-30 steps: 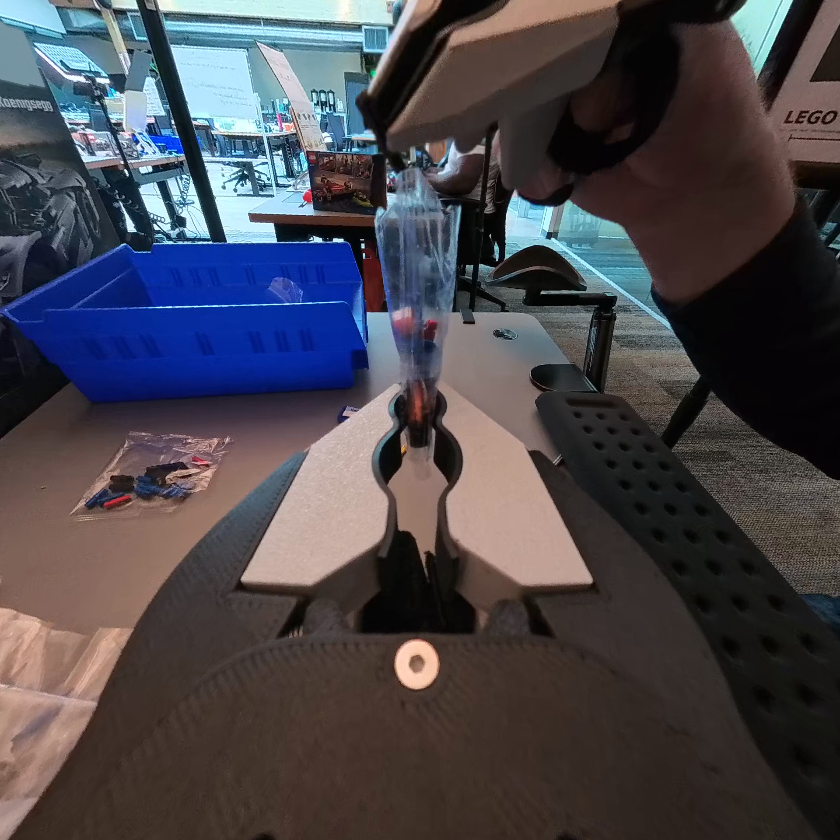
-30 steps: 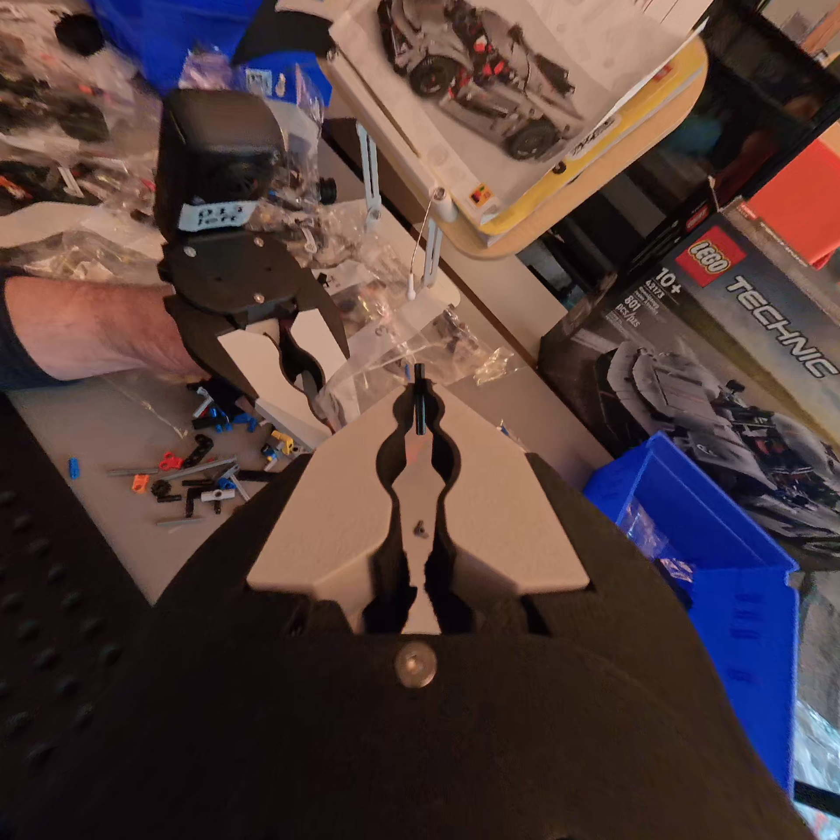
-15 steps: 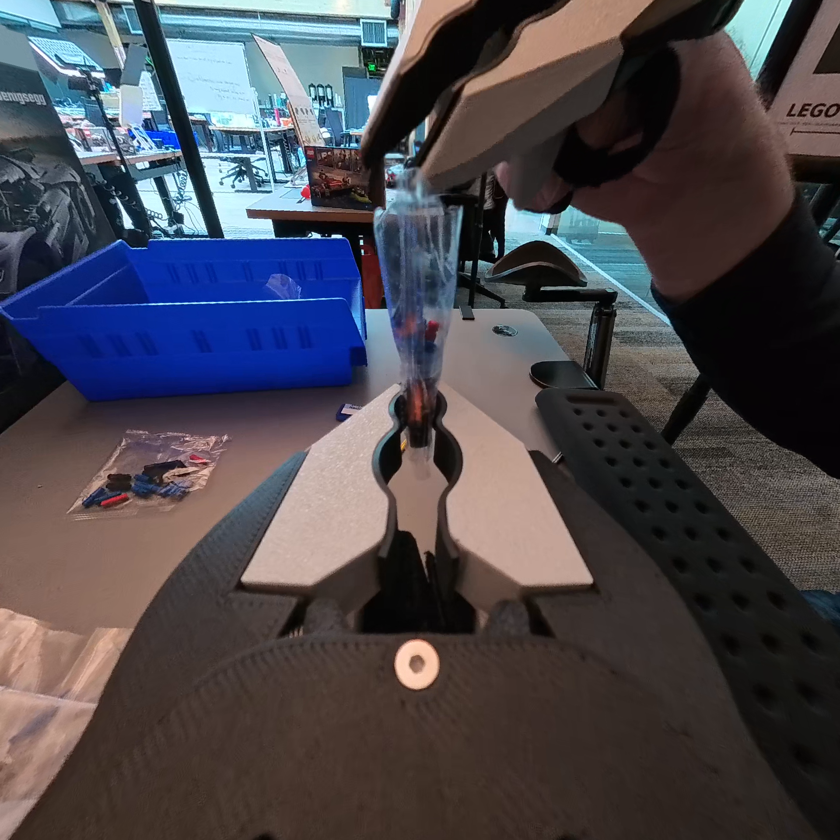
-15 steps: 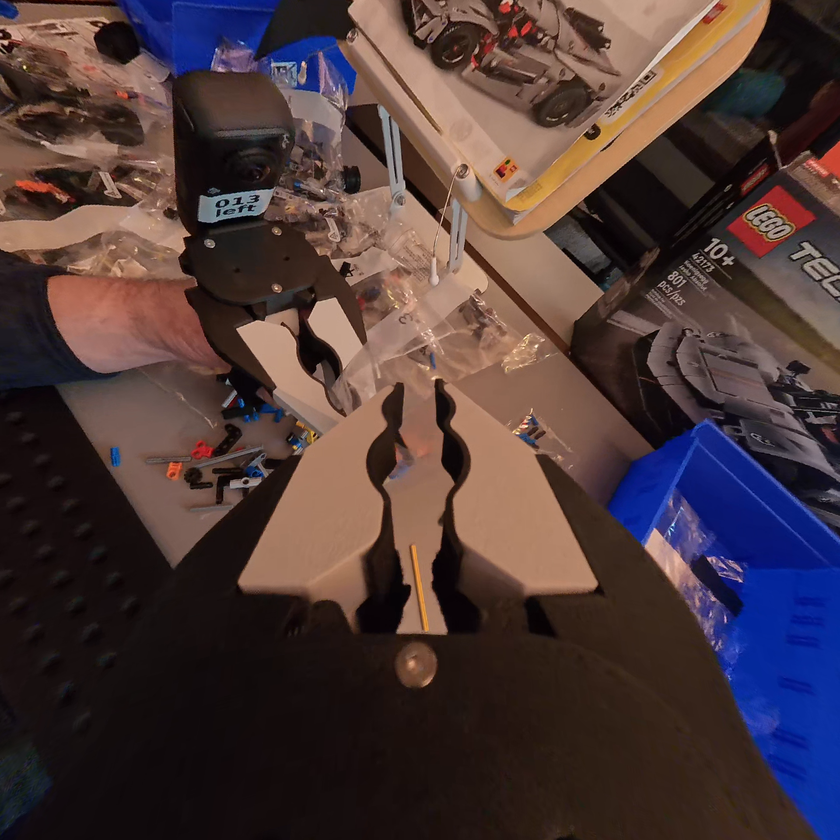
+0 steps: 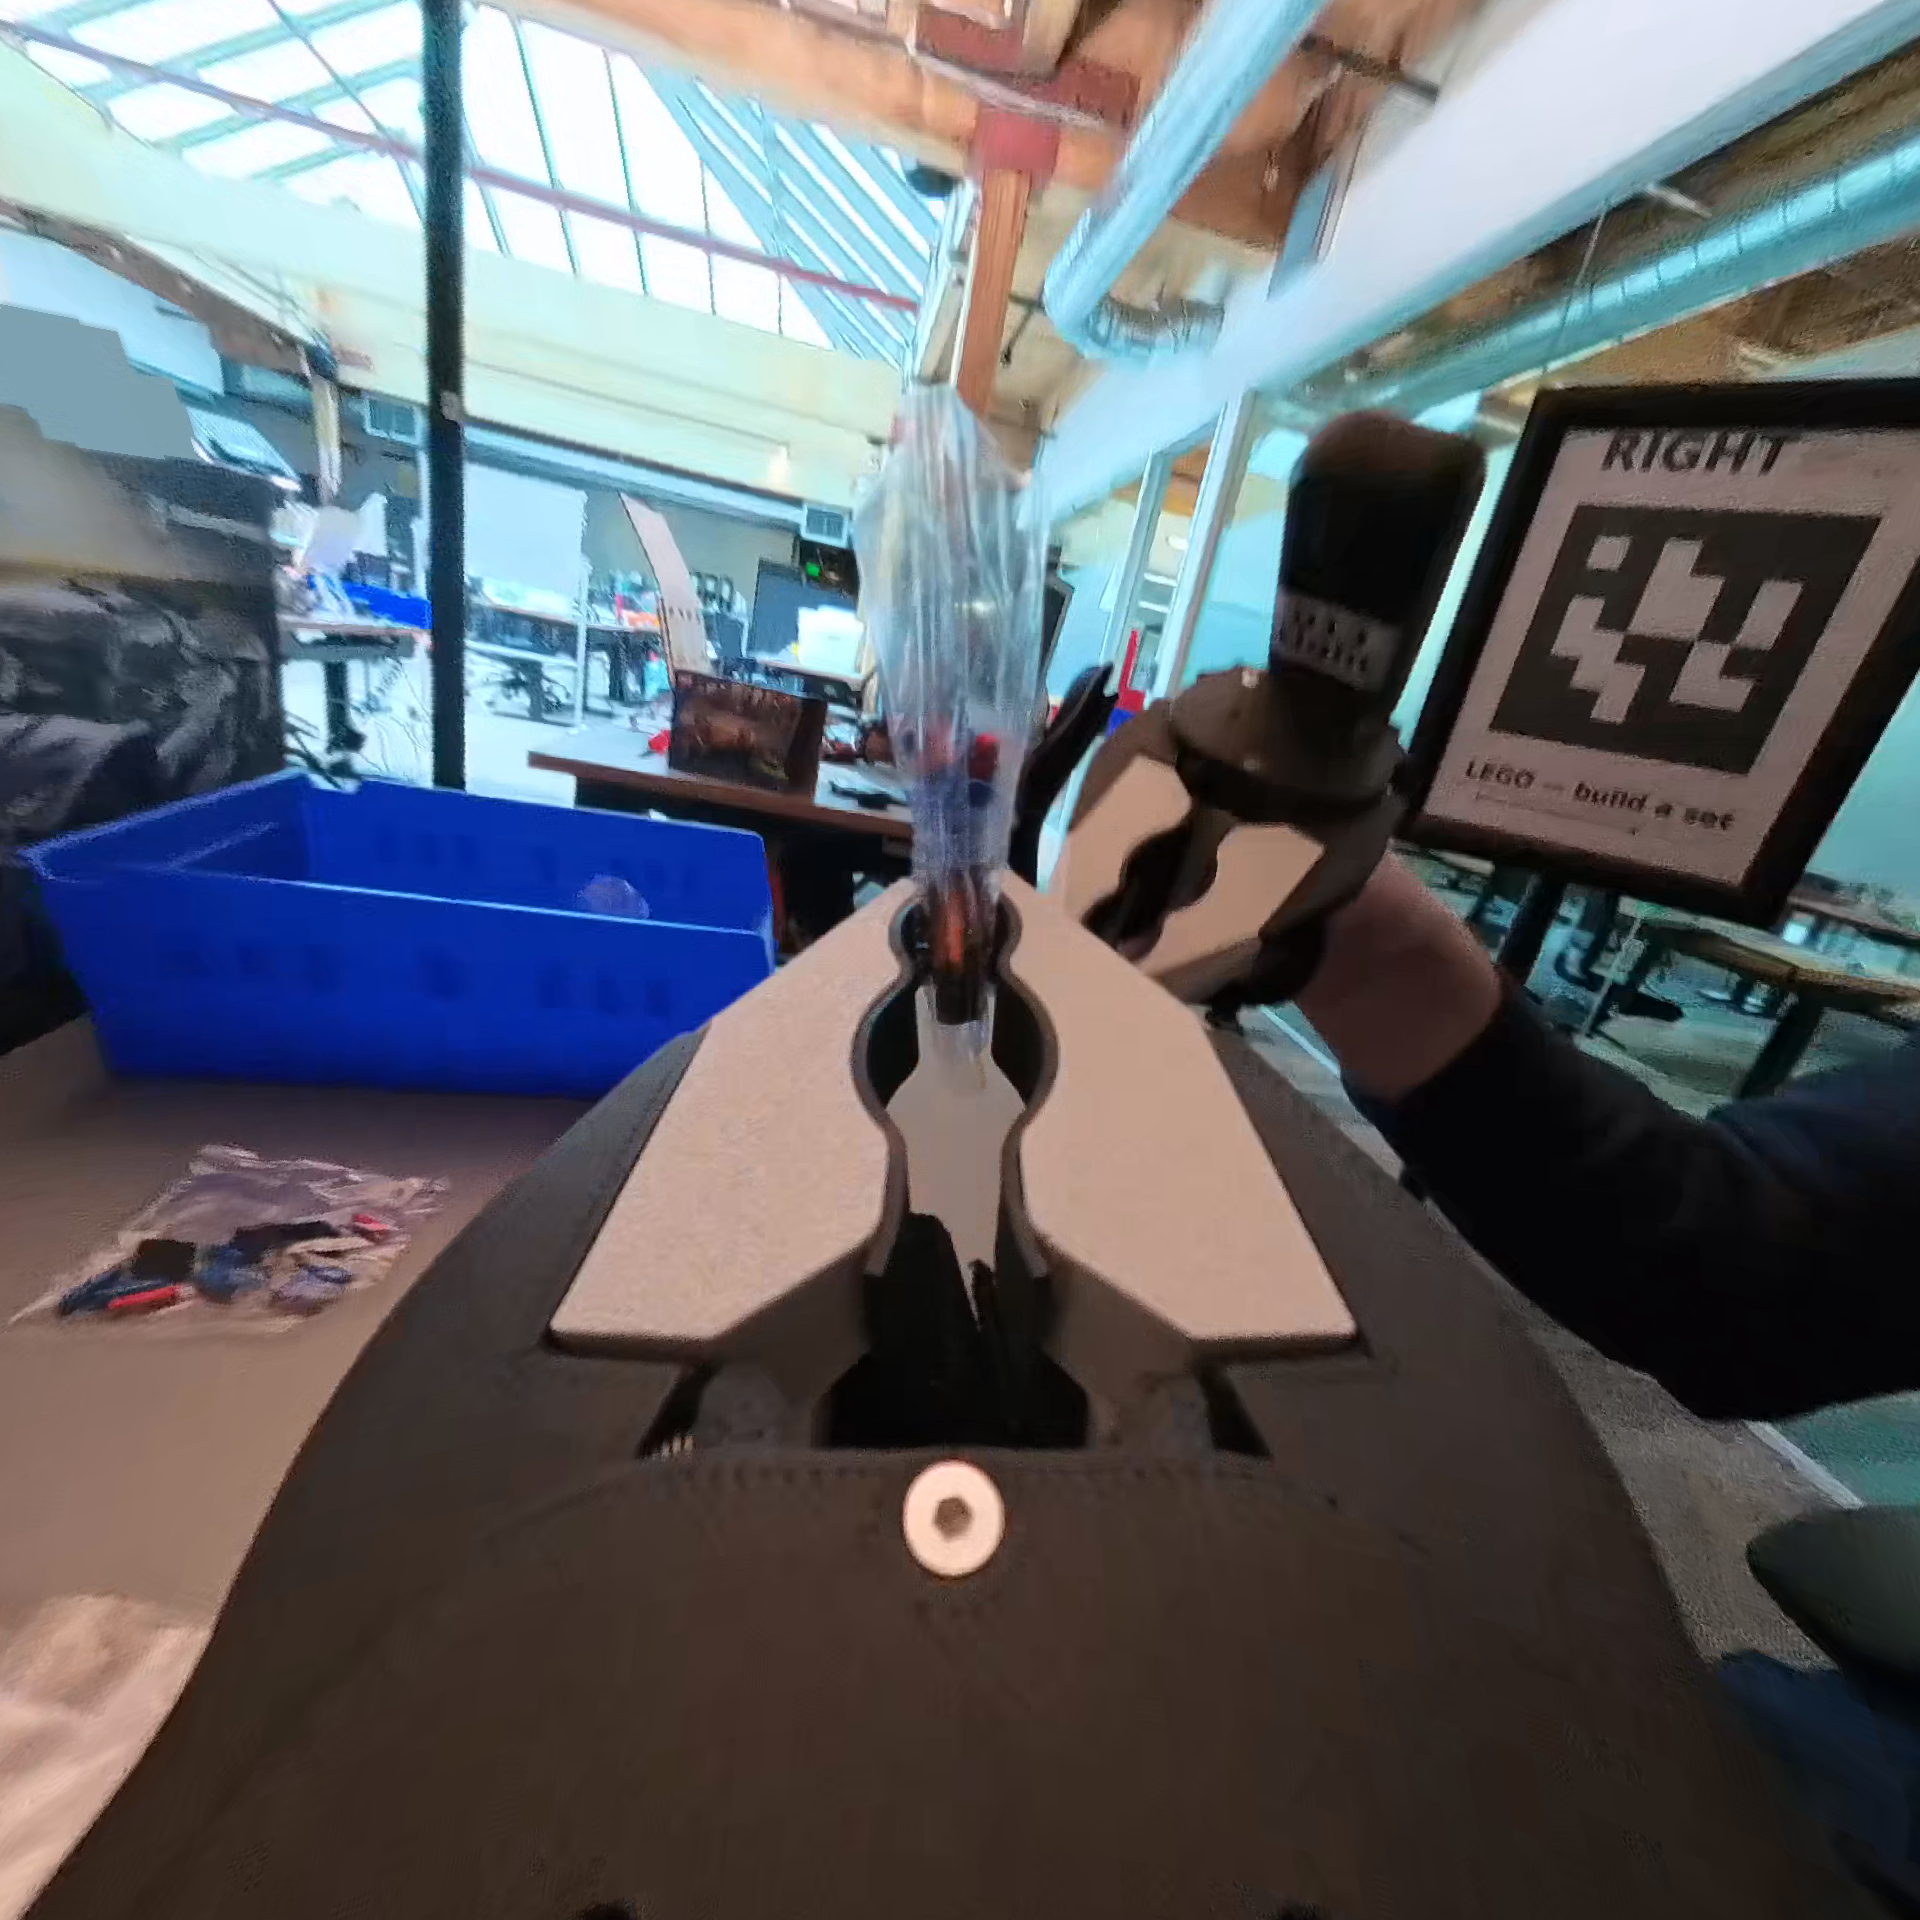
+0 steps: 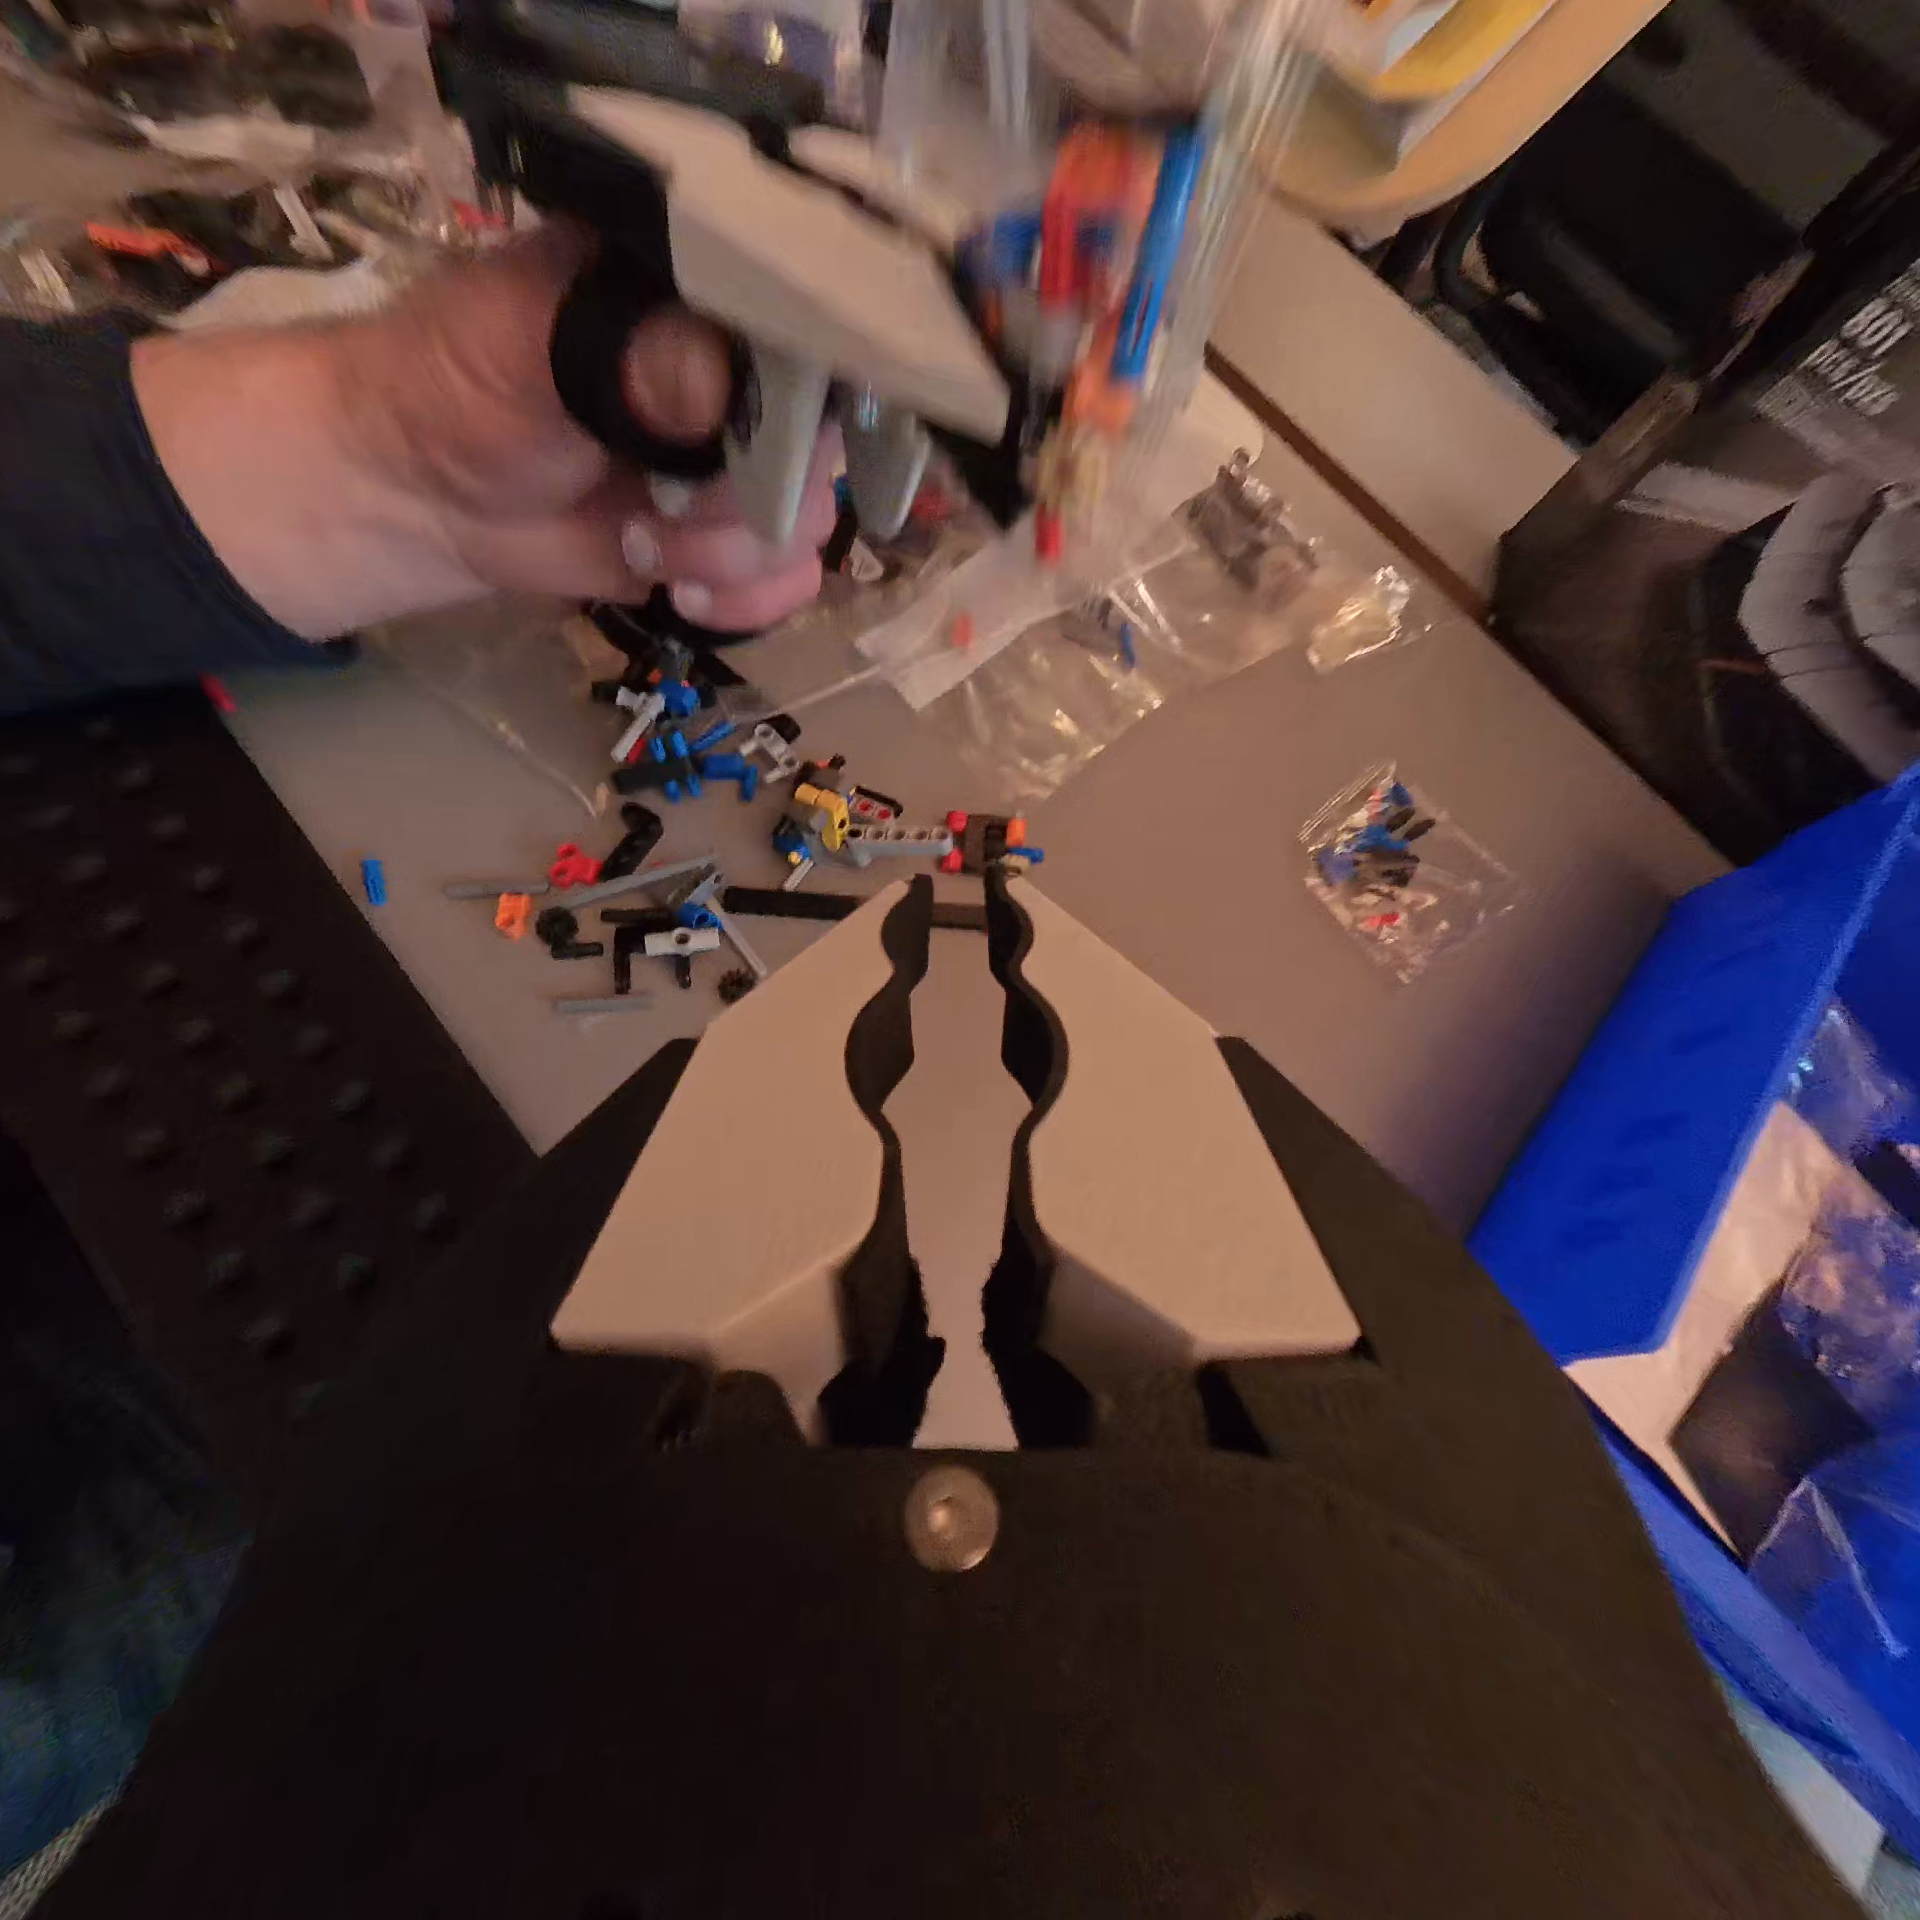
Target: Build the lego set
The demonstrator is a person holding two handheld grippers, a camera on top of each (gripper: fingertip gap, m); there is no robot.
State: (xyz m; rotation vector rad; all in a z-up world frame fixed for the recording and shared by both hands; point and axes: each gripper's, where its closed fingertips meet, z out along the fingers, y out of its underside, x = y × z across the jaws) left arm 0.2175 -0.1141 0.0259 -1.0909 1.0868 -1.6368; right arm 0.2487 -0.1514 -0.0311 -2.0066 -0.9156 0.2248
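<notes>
From the left wrist view, the left gripper point(image 5: 951, 935) pinches the lower end of a clear bag of lego pieces point(image 5: 951, 665), which stands upright above the tips. Right of it hangs the right gripper point(image 5: 1117, 883), jaws parted. A blue bin point(image 5: 416, 935) and a small flat bag of parts point(image 5: 229, 1242) sit on the grey table point(image 5: 156, 1455).

Across the right wrist view, the right gripper's point(image 6: 953, 888) jaws stand apart, empty, above loose lego pieces point(image 6: 727, 842) scattered on the table. The blurred left gripper point(image 6: 997, 405) holds the bag aloft.
</notes>
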